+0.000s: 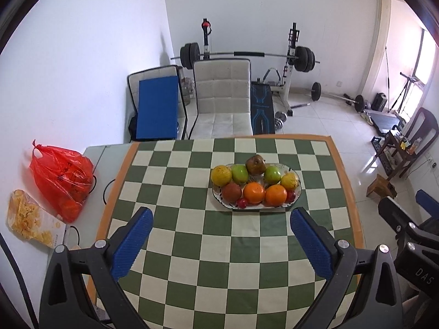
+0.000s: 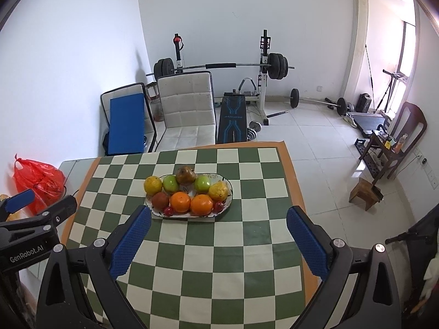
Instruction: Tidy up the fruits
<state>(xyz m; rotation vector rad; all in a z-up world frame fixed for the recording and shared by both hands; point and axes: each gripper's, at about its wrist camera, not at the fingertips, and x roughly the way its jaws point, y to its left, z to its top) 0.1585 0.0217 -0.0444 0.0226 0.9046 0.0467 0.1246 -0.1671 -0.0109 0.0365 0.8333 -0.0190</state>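
there, piled on an oval plate (image 1: 297, 192) toward the worktop (image 1: 192, 246) far edge: oranges (image 1: 254, 192), green apples (image 1: 239, 173), yellow citrus (image 1: 221, 175); both tools, left tool (image 1: 221, 242) and right tool (image 2: 218, 242), spread wide, holding nothing.

A red plastic bag (image 1: 61, 179) and a packet of yellow snacks (image 1: 31, 219) lie at the left of the frame. Beyond, at upper centre, stand a white chair (image 1: 223, 101) and a barbell rack (image 1: 248, 54).

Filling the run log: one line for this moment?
left gripper open, empty | right gripper open, empty | fruits all on plate | checkered mat | no contact
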